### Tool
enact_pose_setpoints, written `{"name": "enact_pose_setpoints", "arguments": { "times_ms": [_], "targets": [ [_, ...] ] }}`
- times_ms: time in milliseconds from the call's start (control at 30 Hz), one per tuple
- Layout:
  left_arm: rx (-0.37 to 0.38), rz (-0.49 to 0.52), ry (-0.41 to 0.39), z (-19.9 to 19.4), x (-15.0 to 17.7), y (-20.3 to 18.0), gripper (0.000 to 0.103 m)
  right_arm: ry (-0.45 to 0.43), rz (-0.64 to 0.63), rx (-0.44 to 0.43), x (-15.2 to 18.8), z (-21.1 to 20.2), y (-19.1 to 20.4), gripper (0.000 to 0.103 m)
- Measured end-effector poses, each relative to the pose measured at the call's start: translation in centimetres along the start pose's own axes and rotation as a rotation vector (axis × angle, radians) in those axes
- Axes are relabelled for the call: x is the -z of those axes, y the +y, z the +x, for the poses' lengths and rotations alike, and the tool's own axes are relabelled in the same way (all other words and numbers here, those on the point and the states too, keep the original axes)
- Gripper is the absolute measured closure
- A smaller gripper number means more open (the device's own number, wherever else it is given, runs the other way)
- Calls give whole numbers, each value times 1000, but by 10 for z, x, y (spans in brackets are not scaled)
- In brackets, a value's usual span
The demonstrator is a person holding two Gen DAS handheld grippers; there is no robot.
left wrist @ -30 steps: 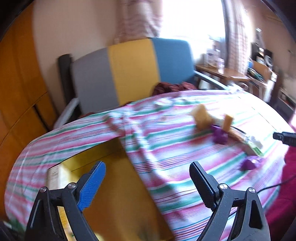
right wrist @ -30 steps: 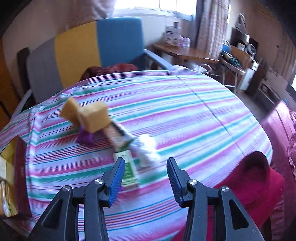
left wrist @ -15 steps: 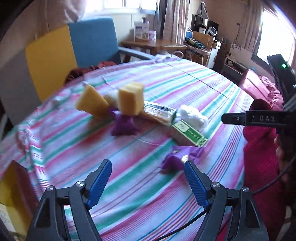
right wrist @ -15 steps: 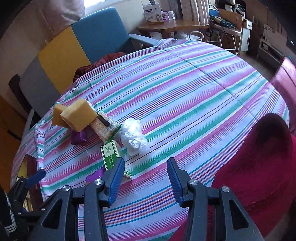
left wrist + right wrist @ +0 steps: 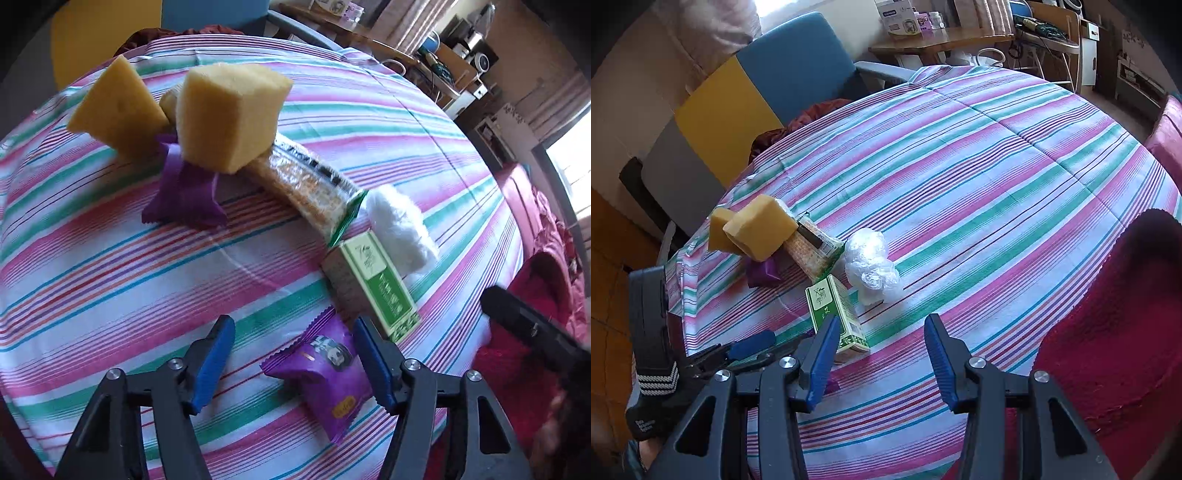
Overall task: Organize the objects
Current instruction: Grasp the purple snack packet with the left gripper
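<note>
A purple snack packet (image 5: 321, 373) lies near the front edge of the striped tablecloth (image 5: 997, 166). My left gripper (image 5: 292, 325) straddles it with its jaws closing; the right finger is at the packet's side and the left finger stands apart. Beyond lie a green box (image 5: 373, 284), a white crumpled bag (image 5: 399, 229), a wrapped snack bar (image 5: 310, 184), two yellow sponges (image 5: 229, 118) and a second purple packet (image 5: 184, 192). My right gripper (image 5: 881, 321) hovers open just right of the green box (image 5: 834, 306), with nothing between its fingers.
A red cloth (image 5: 1108, 332) covers something at the table's right front edge. A chair with a grey, yellow and blue back (image 5: 798, 66) stands behind the table. A wooden desk (image 5: 942, 40) with clutter is further back.
My left gripper swung right from the table's left edge, dipped over the objects and came down around the purple packet, its jaws narrowing. The right gripper tilted down slightly, then stayed.
</note>
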State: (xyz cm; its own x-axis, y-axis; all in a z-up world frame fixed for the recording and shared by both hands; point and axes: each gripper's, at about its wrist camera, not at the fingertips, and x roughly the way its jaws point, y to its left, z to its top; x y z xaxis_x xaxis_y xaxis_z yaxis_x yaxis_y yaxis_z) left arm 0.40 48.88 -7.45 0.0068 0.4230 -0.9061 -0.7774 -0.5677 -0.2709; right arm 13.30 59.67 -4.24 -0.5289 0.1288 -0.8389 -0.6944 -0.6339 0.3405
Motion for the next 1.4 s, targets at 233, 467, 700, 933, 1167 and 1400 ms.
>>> {"name": "enact_pose_setpoints", "arguments": {
  "times_ms": [233,467,700,933,1167,1400],
  "targets": [
    [-52,92,-25,-20,37,10,39,3,5,-2,0,1,0,55],
    [9,12,-56,-39,48,22,33,3,11,6,1,1,-1,55],
    [-10,-30,-61,-49,61,17,33,2,13,1,1,2,-1,55],
    [-27,-42,-14,-35,55,19,34,1,16,-1,2,1,-2,55],
    [-112,61,-58,-24,59,12,46,17,-15,30,4,4,5,55],
    [-95,58,-104,-38,75,40,51,96,-163,49,7,21,43,55]
  ]
}}
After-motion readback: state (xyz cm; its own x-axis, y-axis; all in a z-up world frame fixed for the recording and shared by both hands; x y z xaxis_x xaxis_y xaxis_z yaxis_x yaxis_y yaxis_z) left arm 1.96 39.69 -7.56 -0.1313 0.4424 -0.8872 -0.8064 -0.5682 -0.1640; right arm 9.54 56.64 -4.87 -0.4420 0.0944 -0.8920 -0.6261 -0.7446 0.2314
